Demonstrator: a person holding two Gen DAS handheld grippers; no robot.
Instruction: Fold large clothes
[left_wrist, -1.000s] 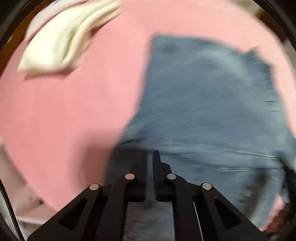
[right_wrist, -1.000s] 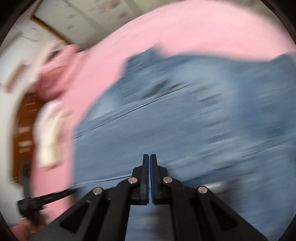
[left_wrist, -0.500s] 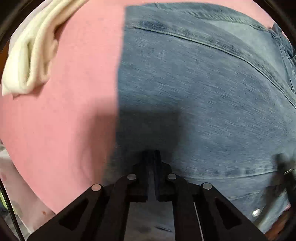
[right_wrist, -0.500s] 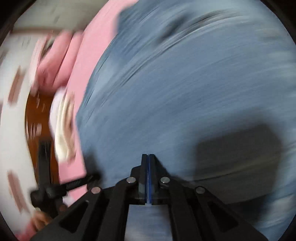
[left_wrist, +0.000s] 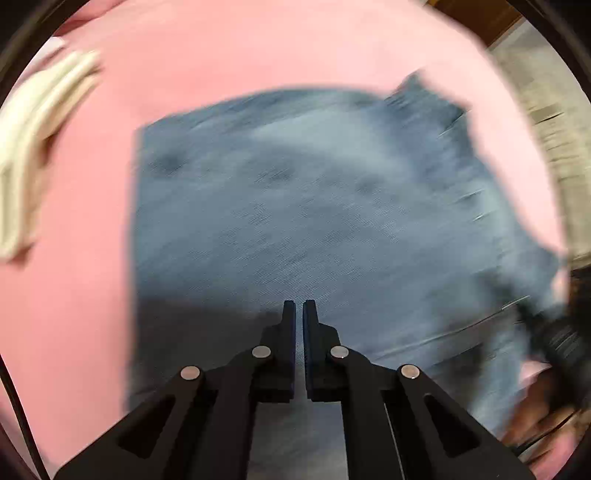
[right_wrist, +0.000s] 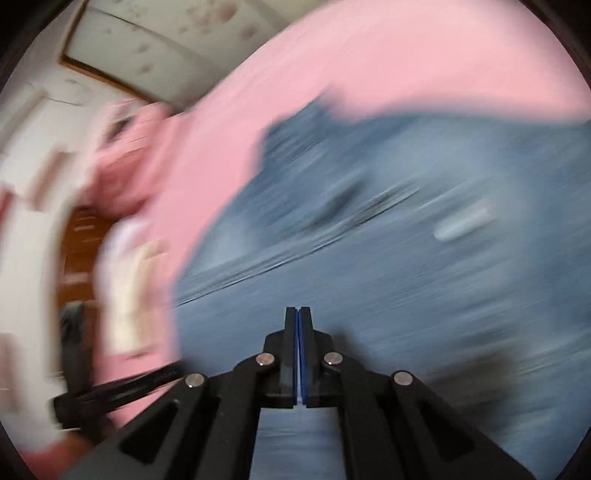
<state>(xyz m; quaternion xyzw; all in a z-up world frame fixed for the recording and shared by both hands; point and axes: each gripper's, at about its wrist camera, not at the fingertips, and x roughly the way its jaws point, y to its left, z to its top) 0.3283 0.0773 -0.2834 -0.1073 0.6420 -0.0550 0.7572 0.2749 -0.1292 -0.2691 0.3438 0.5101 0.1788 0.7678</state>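
Note:
Blue jeans (left_wrist: 314, 206) lie folded flat on a pink sheet (left_wrist: 258, 48), blurred by motion. My left gripper (left_wrist: 299, 306) hangs over their near part, jaws shut to a thin slit with nothing seen between them. In the right wrist view the jeans (right_wrist: 406, 258) fill the right half. My right gripper (right_wrist: 297, 312) is above them, its blue pads pressed together and empty. A black shape at the lower left of that view looks like the left gripper's body (right_wrist: 110, 391).
A folded white garment (left_wrist: 33, 147) lies on the sheet to the left of the jeans, and also shows as a pale blur (right_wrist: 125, 295). A pink bundle (right_wrist: 122, 162) sits beyond it. Floor and wooden furniture (left_wrist: 546, 122) lie past the sheet's right edge.
The left view has drawn back from the jeans, so their whole folded outline and more pink sheet show. The right view has swung back too, with the sheet's far edge and the room in sight again.

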